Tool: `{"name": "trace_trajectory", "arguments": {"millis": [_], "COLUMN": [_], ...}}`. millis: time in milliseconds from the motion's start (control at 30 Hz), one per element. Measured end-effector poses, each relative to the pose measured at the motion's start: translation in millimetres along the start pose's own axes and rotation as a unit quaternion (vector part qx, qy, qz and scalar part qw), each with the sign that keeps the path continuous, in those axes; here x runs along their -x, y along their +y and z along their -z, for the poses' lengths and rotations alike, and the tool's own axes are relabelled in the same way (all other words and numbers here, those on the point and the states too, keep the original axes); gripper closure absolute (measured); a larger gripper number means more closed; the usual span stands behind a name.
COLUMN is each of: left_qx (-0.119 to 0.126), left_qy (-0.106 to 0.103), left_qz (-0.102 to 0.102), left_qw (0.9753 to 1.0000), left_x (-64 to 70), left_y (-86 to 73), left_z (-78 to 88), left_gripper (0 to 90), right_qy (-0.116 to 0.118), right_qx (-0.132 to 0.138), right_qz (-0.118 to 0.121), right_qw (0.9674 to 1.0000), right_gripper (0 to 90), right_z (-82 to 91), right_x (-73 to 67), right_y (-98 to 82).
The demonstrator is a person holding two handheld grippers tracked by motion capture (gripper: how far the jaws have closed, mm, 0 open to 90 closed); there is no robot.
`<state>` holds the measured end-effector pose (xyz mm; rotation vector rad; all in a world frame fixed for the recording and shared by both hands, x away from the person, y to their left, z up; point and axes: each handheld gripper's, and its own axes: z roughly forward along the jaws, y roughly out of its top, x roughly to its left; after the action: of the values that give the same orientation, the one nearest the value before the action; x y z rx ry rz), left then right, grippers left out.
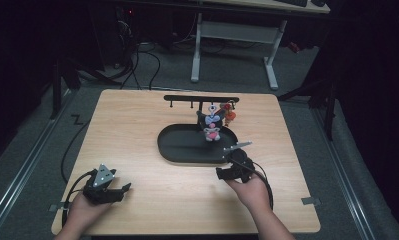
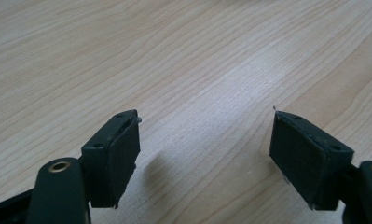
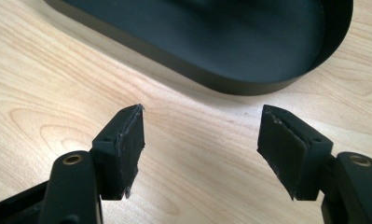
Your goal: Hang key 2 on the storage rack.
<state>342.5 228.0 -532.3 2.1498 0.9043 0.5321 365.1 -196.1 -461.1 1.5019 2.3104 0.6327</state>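
Note:
A black oval tray lies at the middle of the wooden table. A black T-shaped hanger bar rises from its back. A black, white and pink plush figure hangs from the bar over the tray's right part, with a small red-orange charm beside it. My right gripper is just in front of the tray's right end. In the right gripper view it stands open over bare wood, facing the tray wall. My left gripper rests at the front left. It is open with nothing between its fingers.
Bare wood stretches between the two hands and left of the tray. Beyond the table's far edge stand a white desk frame and cables on a grey floor. A cable trails off the table's left side.

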Motion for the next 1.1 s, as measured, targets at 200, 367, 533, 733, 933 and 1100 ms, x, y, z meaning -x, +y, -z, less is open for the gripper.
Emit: {"name": "trace_trajectory", "arguments": {"millis": [200,367,533,733,933,1100], "left_qx": [0.005,0.007,0.019,0.02,0.016,0.02], "left_qy": [-0.013,-0.02,-0.044,-0.052,-0.049,-0.051], "left_qz": [0.001,0.001,0.0,-0.014,-0.017,-0.011], "left_qw": [0.9999,0.9998,0.9988,0.9984,0.9985,0.9984], "left_x": [2.7,6.2,20.0,38.0,42.6,37.9], "left_y": [1.4,2.1,7.1,12.3,12.2,10.6], "left_z": [-1.0,-1.4,2.0,-3.1,-5.4,-3.8], "left_gripper": [24.5,24.5,24.4,24.1,23.6,23.4], "right_qy": [0.003,0.007,-0.004,0.003,0.02,0.027], "right_qx": [0.043,0.083,0.18,0.211,0.203,0.199], "right_qz": [0.009,0.002,-0.006,-0.038,-0.046,-0.045], "right_qw": [0.999,0.9965,0.9836,0.9768,0.9779,0.9785], "right_gripper": [29.9,25.9,18.6,15.7,15.4,15.4], "right_z": [-2.3,-4.1,-0.1,6.9,-1.7,-4.9], "right_x": [-2.3,-1.0,0.3,9.5,13.0,10.6], "right_y": [-24.2,-41.3,-76.0,-96.0,-93.8,-92.3]}}
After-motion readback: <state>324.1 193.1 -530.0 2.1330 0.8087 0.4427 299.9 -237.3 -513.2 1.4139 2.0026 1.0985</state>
